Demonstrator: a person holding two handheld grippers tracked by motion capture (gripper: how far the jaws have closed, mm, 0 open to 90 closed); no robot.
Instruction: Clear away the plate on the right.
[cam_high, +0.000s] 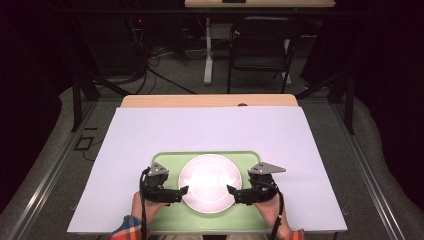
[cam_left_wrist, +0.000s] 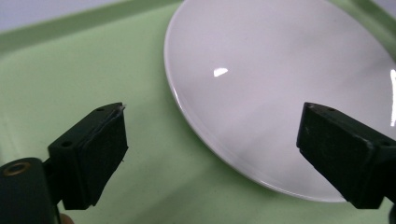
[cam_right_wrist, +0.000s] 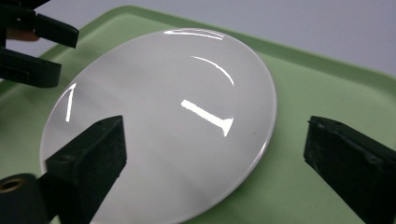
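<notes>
A white plate (cam_high: 210, 182) lies flat in the middle of a green tray (cam_high: 165, 161) on the white-covered tabletop (cam_high: 210, 127). The left gripper (cam_high: 181, 192) and right gripper (cam_high: 233, 192) flank it at opposite rims, both with jaws spread wide and holding nothing. The plate looks glazed, stiff and breakable (slippery too, judging by the glare), so the thin raised rim seems the only place to pinch.
</notes>
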